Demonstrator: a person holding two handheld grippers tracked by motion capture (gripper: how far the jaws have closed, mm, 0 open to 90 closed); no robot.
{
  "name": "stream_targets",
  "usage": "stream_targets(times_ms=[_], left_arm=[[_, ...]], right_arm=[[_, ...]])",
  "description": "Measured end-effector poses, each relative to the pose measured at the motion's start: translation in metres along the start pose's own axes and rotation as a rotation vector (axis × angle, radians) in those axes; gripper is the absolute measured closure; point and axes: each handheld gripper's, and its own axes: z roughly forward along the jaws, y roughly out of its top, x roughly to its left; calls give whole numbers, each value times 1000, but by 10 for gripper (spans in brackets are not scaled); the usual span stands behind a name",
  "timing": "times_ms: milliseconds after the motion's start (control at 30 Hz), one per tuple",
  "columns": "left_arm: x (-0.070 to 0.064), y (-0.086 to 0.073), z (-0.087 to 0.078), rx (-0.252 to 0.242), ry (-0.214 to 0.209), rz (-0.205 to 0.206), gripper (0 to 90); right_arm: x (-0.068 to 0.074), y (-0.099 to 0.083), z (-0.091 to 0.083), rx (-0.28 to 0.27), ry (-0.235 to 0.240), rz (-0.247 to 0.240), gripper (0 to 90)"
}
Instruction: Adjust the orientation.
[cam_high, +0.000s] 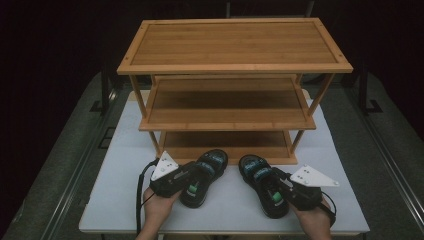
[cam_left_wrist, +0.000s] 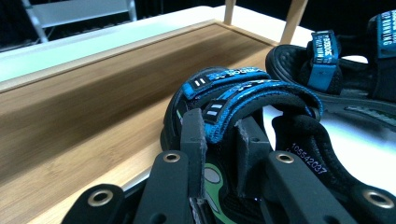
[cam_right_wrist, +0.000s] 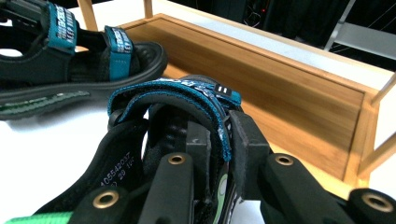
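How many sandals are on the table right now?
2. The left sandal lies in front of the rack, its strap gripped by the left tongs. The right sandal lies beside it, its strap gripped by the right tongs. None on the shelves.

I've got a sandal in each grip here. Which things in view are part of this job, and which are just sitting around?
In the job:
- left black sandal with blue straps, strap clamped by left hand-held gripper
- right black sandal with blue straps, strap clamped by right hand-held gripper
- three-tier bamboo shoe rack, probably the destination

Just there:
- white table top
- grey metal frame behind the table
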Motion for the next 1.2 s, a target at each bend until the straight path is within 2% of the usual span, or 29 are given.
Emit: stream_targets(times_ms=[200,400,533,800,967,1200], left_arm=[[5,1,9,-8,30,-17,762],[6,4,15,-11,49,-21,763],[7,6,21,-14,65,-20,762],[7,7,32,-9,88,-8,762],[6,5,39,-14,84,-12,763],[6,2,39,-16,72,-3,753]], right_arm=[[1,11,16,-6,-22,-22,779],[2,14,27,-2,-42,-29,779],[3,14,37,15,-57,-28,779],[0,17,52,2,-103,-28,779],[-2,16,61,-5,-115,-2,779],[1,10,70,-5,-106,0,771]])
